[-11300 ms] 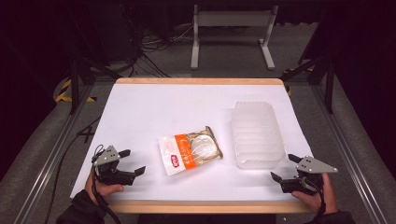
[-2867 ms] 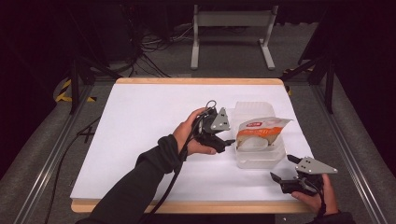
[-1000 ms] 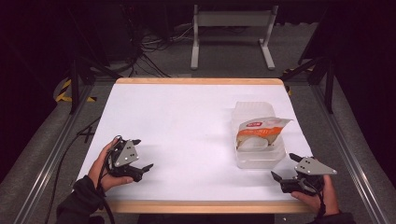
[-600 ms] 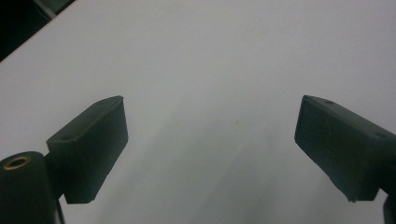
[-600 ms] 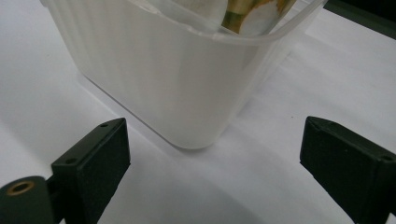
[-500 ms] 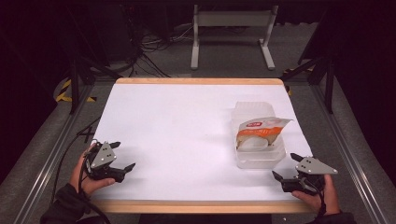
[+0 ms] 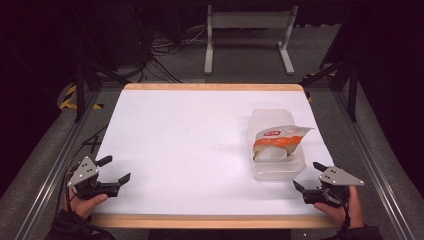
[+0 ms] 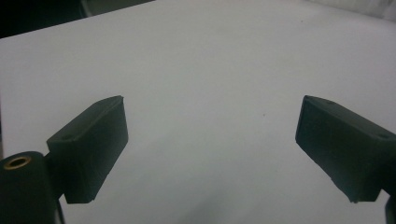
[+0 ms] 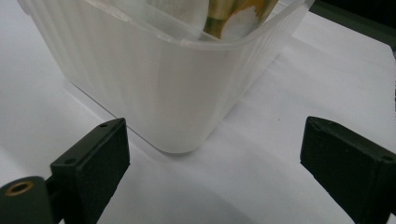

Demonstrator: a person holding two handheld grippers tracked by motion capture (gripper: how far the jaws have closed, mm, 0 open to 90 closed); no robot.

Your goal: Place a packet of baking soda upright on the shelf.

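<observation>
At the near left corner of the table (image 7: 200,125) the left gripper (image 7: 114,170) rests in the person's hand, its jaws spread wide with nothing between them but bare white tabletop. At the near right corner the right gripper (image 7: 310,177) is likewise released and empty, jaws apart and aimed toward the far side.

Just beyond that right gripper, slightly to its left, stands the clear plastic container (image 7: 276,145), and the orange-and-white snack packet (image 7: 277,142) sits inside it, tilted with its top edge poking above the rim (in the right gripper view the container's rounded near corner (image 9: 177,93) lies just ahead, between the jaws but not touched).

The container's long axis runs near to far. It lies well apart from the left gripper, across the table, so the right hand is plainly the nearer one for any further handling, reaching straight forward.
</observation>
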